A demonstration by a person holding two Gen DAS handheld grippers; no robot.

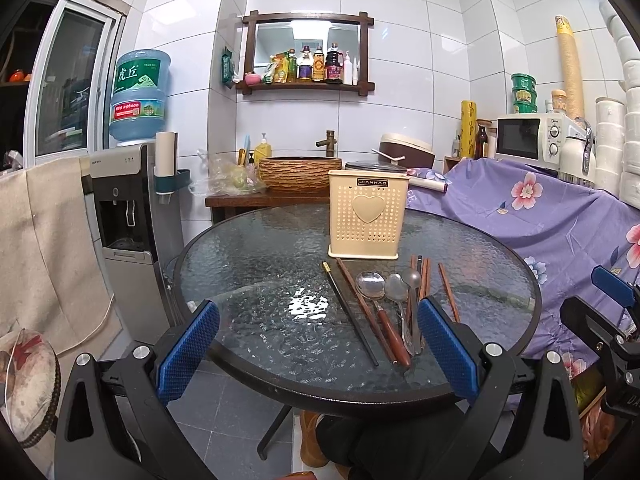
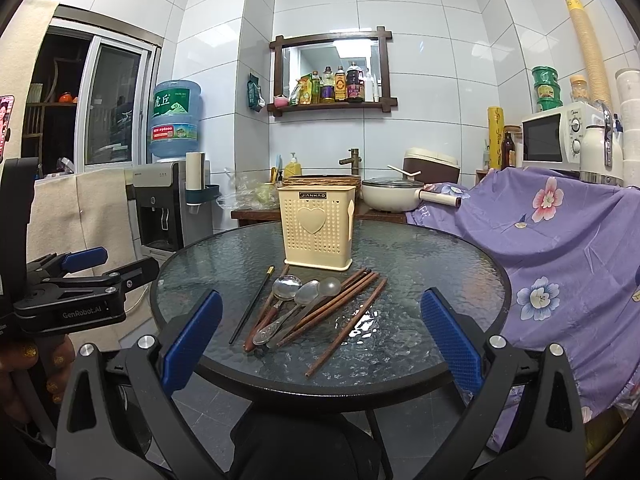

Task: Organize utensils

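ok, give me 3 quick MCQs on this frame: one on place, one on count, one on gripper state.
1. Where do the utensils lie relative to the cream holder?
A. Inside it
B. On the glass table in front of it
C. On the purple cloth

2. How many spoons are there?
A. One
B. Three
C. Five

3. The right gripper is:
A. Open, empty
B. Shut on a chopstick
C. Shut on a spoon

Answers: B, they lie on the glass near the holder's base; B, three bowls side by side; A, its fingers stand wide apart around nothing.
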